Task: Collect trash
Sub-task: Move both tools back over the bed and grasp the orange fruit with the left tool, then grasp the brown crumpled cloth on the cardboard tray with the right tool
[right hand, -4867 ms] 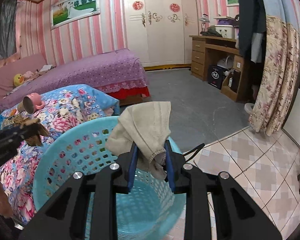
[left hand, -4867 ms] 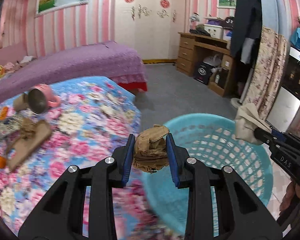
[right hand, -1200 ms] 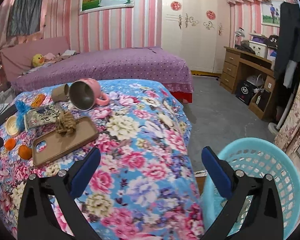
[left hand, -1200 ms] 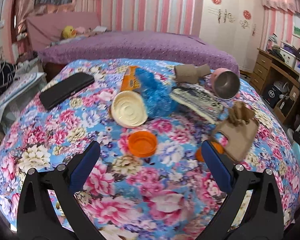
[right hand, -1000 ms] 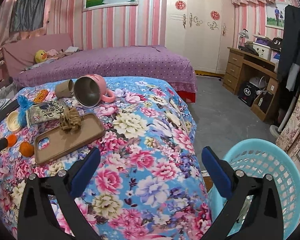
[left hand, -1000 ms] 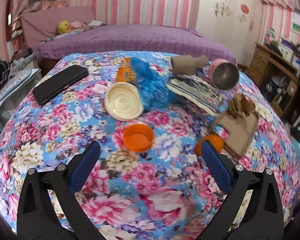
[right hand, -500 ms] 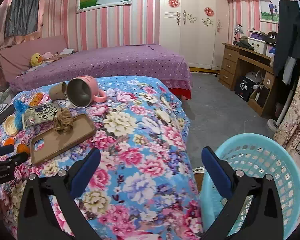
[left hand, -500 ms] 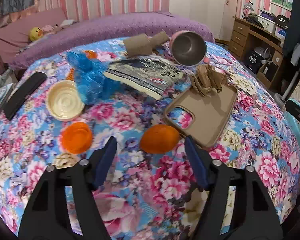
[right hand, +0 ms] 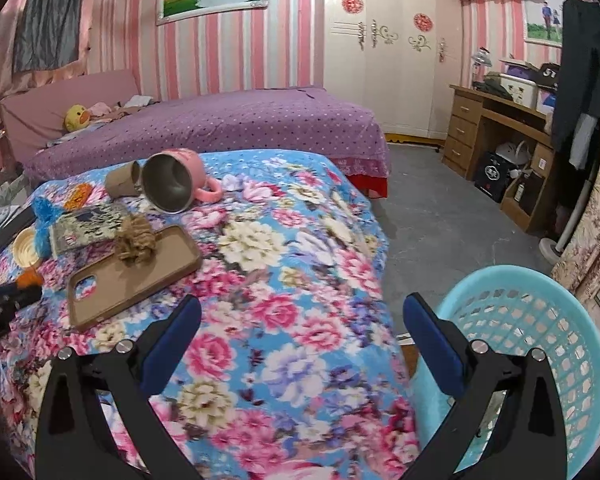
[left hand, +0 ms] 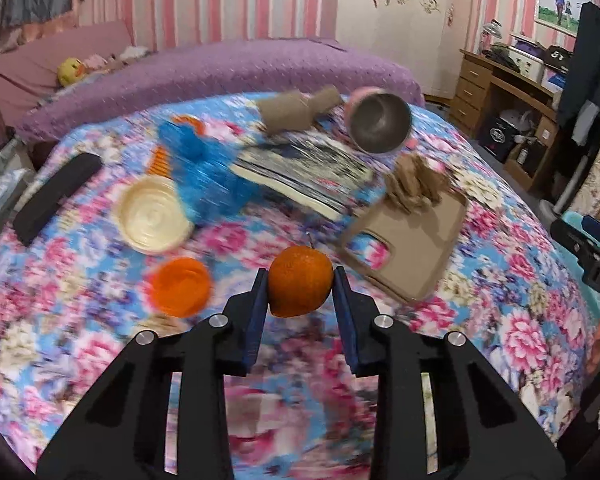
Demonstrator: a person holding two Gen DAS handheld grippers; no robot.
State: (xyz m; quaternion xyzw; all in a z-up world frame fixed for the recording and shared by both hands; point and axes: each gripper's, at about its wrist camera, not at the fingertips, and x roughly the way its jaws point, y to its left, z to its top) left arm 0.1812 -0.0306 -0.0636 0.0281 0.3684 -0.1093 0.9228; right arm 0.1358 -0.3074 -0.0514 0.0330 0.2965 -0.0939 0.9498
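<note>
- The orange (left hand: 300, 282) sits between the blue pads of the left tool (left hand: 300, 286), low centre in the left wrist view, over the flowered bedspread (left hand: 520, 320); whether it has left the cloth I cannot tell.
- The left tool's jaws have just been closing and now stand narrow, both pads against the fruit's sides: it looks gripped.
- Around the fruit: an orange peel cup (left hand: 181, 287) at nine o'clock, a cream lid (left hand: 153, 220) at ten, a brown phone case (left hand: 408, 240) at two with a crumpled brown paper wad (left hand: 414, 184) on its far end.
- Farther out at twelve lie a printed packet (left hand: 308, 172), a blue mesh scrubber (left hand: 208, 172), a cardboard tube (left hand: 296, 110) and a tipped pink mug (left hand: 380, 124).
- The right tool (right hand: 300, 336) hangs wide with nothing between its pads, beside the turquoise laundry basket (right hand: 540, 320) at four o'clock in the right wrist view.
- Judgement: the step in hand is securing the pick before carrying it to the basket.
- To do it well, keep the pads on the fruit's widest girth; a round skin can roll out if pinched near its top.
- Squeeze only enough to hold, lift straight clear, then swing toward the basket without brushing the phone case.
- Release low over the basket.
</note>
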